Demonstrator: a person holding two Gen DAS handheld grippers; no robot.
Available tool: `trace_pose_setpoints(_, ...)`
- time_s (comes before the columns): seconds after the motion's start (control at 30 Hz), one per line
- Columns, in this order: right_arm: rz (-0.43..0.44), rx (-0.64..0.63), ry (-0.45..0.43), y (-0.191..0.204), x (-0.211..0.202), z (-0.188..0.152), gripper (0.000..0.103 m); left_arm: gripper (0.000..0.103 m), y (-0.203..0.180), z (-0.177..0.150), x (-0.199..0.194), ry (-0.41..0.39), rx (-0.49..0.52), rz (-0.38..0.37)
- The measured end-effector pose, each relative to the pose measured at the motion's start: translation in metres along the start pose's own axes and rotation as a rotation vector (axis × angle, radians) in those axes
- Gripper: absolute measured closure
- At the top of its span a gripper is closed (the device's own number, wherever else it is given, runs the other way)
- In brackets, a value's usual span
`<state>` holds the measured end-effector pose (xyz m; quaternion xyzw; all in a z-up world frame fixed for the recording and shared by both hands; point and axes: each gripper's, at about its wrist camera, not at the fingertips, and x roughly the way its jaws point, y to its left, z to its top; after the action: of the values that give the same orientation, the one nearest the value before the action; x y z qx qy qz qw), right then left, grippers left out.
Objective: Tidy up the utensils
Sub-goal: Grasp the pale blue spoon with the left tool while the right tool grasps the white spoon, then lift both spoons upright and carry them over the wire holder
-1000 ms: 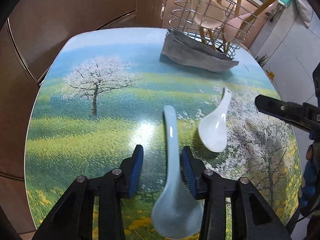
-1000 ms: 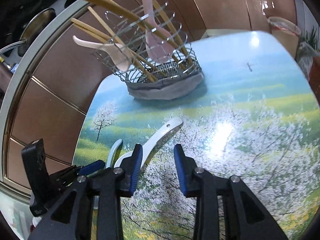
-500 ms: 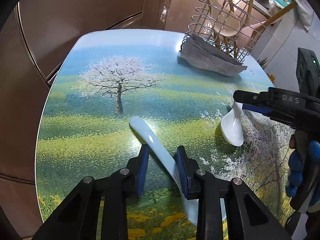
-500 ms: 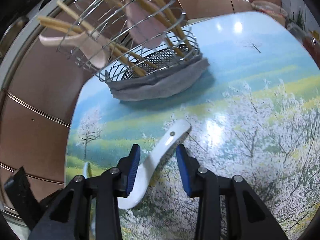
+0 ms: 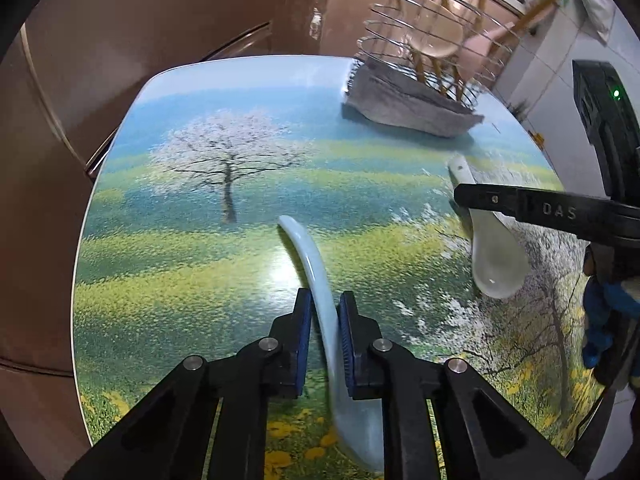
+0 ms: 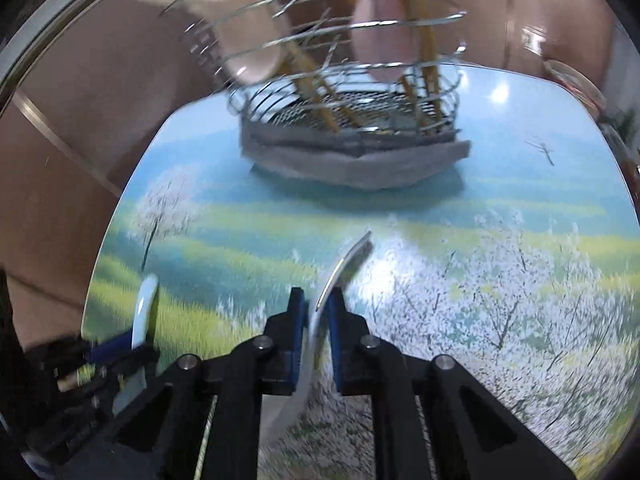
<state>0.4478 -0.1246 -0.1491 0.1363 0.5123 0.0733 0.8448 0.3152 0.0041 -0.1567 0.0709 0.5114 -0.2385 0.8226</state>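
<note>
My left gripper (image 5: 325, 303) is shut on the handle of a pale blue ceramic spoon (image 5: 310, 268); its bowl lies under the fingers toward me. My right gripper (image 6: 317, 300) is shut on the handle of a white ceramic spoon (image 6: 346, 262), which stands tilted on edge. In the left wrist view the white spoon (image 5: 494, 266) hangs in the right gripper (image 5: 464, 196) at the right. The blue spoon (image 6: 144, 312) shows at the left of the right wrist view. A wire utensil basket (image 5: 428, 52) (image 6: 348, 92) stands at the table's far side.
The basket holds wooden-handled utensils and pink spoons and sits on a folded grey cloth (image 5: 408, 100) (image 6: 356, 160). The table top (image 5: 200, 200) bears a printed landscape with blossoming trees. Brown cabinet panels (image 5: 160, 12) stand behind it. A tiled floor shows at the far right.
Both grippers have closed from open onto their spoon handles. The white spoon has turned onto its edge. The right gripper has moved closer to the basket.
</note>
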Motion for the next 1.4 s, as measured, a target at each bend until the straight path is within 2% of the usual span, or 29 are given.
trace_pose_setpoints(0.17,0.082,-0.044,0.032,-0.010,-0.008,-0.013,0.098,0.094,-0.017,0.002,0.003,0.022,0.022,-0.006)
trace_pose_setpoints(0.33,0.157,-0.086,-0.005,-0.017,-0.027,-0.032,0.098,0.094,-0.027,-0.001,0.003,0.008,-0.002,-0.005)
trace_pose_setpoints(0.5,0.199,-0.110,-0.066,-0.020,-0.057,-0.045,0.098,0.094,-0.032,-0.009,-0.009,-0.055,-0.037,-0.016)
trace_pose_setpoints(1.03,0.206,-0.200,-0.199,-0.020,-0.124,-0.077,0.098,0.094,-0.042,-0.025,-0.070,-0.215,-0.117,-0.062)
trace_pose_setpoints(1.2,0.196,-0.211,-0.264,-0.024,-0.158,-0.076,0.098,0.094,-0.049,-0.016,-0.095,-0.293,-0.129,-0.079)
trace_pose_setpoints(1.4,0.164,-0.241,-0.399,-0.026,-0.211,-0.056,0.098,0.094,-0.064,0.008,-0.128,-0.411,-0.117,-0.070)
